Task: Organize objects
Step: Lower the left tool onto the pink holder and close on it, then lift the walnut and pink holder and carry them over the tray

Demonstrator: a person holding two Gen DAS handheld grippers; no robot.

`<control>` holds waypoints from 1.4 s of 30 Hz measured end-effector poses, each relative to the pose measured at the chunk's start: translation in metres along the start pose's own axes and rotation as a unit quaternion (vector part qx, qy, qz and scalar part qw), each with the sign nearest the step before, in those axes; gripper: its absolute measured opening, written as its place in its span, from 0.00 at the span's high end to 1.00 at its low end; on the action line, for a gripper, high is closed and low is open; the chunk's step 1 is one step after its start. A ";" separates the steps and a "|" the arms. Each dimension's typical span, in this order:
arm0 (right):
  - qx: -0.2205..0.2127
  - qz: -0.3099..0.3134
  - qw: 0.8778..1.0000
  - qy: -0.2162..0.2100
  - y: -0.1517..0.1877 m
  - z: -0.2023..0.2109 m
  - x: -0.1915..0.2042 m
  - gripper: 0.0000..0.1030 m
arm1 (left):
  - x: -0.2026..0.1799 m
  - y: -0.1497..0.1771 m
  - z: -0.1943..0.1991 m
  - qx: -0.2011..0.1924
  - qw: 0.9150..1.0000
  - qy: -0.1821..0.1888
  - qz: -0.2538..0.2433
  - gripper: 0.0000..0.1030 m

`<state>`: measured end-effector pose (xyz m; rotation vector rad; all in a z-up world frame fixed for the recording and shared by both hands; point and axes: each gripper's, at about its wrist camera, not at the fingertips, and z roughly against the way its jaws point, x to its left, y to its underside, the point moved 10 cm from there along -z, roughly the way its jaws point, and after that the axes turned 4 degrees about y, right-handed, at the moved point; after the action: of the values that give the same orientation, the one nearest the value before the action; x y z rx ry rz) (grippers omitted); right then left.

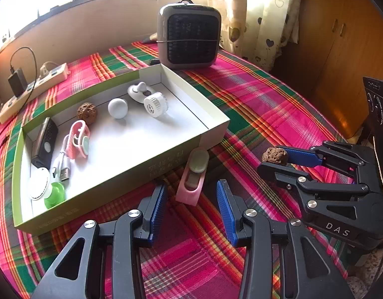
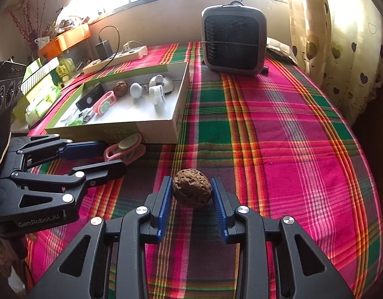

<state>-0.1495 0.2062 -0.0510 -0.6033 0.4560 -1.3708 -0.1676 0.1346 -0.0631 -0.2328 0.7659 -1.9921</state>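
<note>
A shallow green-and-white box (image 1: 214, 134) (image 2: 131, 128) on the plaid cloth holds several small items, among them a brown walnut (image 1: 87, 111) (image 2: 120, 88). A second walnut (image 2: 192, 191) (image 1: 275, 155) sits between the pads of my right gripper (image 2: 191, 190) (image 1: 276, 160), which is shut on it. My left gripper (image 1: 191, 196) (image 2: 113, 155) is open around a pink clip with a green pad (image 1: 192, 178) (image 2: 124, 148), which leans against the box's front wall. The pads do not touch the clip.
A grey fan heater (image 1: 190, 36) (image 2: 233, 39) stands behind the box. A power strip with a charger (image 1: 34, 87) (image 2: 116, 57) lies at the back left. Green boxes (image 2: 42, 92) are stacked left of the table. A wooden cabinet (image 1: 341, 49) stands at the right.
</note>
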 end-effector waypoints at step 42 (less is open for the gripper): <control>0.005 -0.004 1.000 0.004 0.001 -0.003 -0.007 0.68 | 0.000 -0.010 -0.014 -0.009 0.999 -0.039 0.008 0.85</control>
<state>-0.1515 0.2127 -0.0546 -0.5932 0.4537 -1.3822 -0.1808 0.1443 -0.0683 -0.3118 0.7335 -1.9493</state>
